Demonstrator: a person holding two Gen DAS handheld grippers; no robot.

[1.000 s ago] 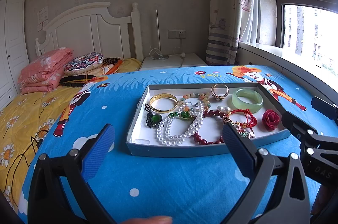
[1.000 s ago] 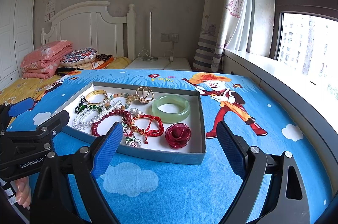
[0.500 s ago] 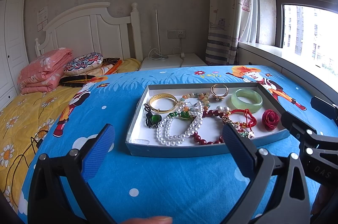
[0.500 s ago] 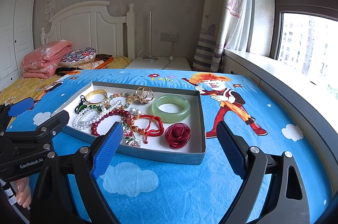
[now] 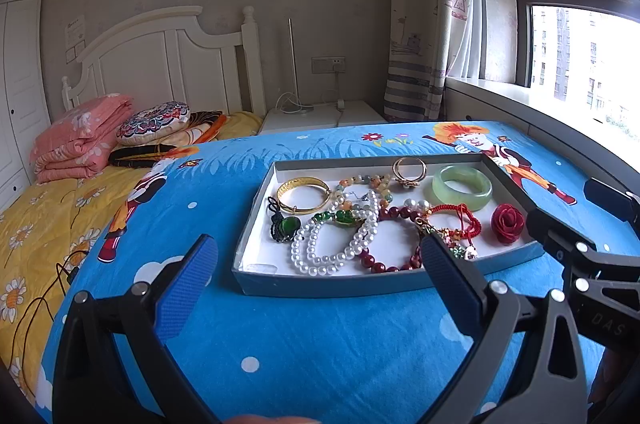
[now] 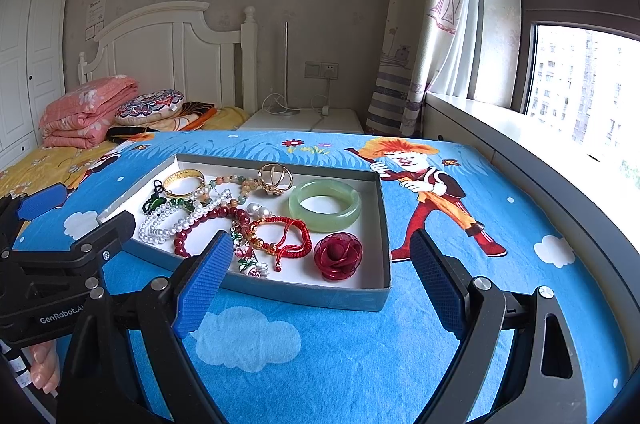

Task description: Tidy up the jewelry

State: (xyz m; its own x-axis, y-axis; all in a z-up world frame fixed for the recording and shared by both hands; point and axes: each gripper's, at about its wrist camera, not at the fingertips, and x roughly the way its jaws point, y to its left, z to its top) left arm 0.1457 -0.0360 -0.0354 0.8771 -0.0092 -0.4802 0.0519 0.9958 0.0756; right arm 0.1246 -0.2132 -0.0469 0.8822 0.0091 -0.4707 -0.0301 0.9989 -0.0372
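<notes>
Nothing has moved: tray [image 5: 320,286] rests on blue cartoon bedspread [image 5: 320,344] near window [image 6: 580,83].

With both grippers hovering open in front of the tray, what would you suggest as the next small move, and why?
I would probably ease the right gripper forward and down toward the red rose. It lies alone near the tray's front right corner, apart from the tangled pearl strand and red cord bracelet, so it looks easiest to lift cleanly. The left gripper is open too, and empty.
</notes>
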